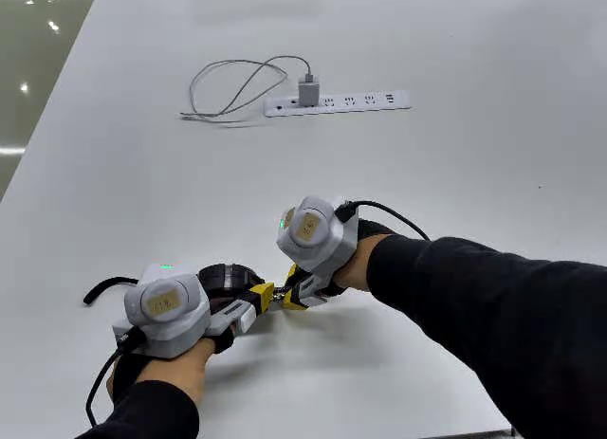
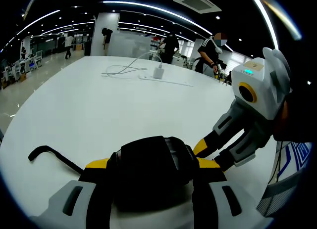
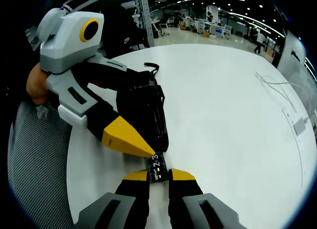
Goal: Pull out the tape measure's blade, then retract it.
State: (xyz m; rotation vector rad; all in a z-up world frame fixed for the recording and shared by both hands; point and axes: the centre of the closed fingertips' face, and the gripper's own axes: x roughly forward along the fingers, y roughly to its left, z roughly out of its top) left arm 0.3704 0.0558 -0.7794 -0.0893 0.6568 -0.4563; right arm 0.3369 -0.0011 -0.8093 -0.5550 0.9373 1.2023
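Observation:
A black tape measure (image 2: 153, 172) sits low on the white table (image 1: 427, 173), and my left gripper (image 2: 153, 163) is shut on its case, a yellow-tipped jaw on either side. In the head view the case (image 1: 228, 280) shows just past the left gripper (image 1: 258, 297). A short length of blade (image 3: 157, 164), with black printed numbers, sticks out of the case (image 3: 143, 110). My right gripper (image 3: 158, 175) is shut on the end of that blade. The two grippers stand nose to nose, the right gripper (image 1: 292, 299) only a little apart from the left.
A white power strip (image 1: 337, 102) with a plugged-in charger and a looped grey cable (image 1: 232, 88) lies at the far middle of the table. The tape measure's black strap (image 1: 104, 289) trails to the left. The table's left edge (image 1: 47, 107) borders a shiny floor.

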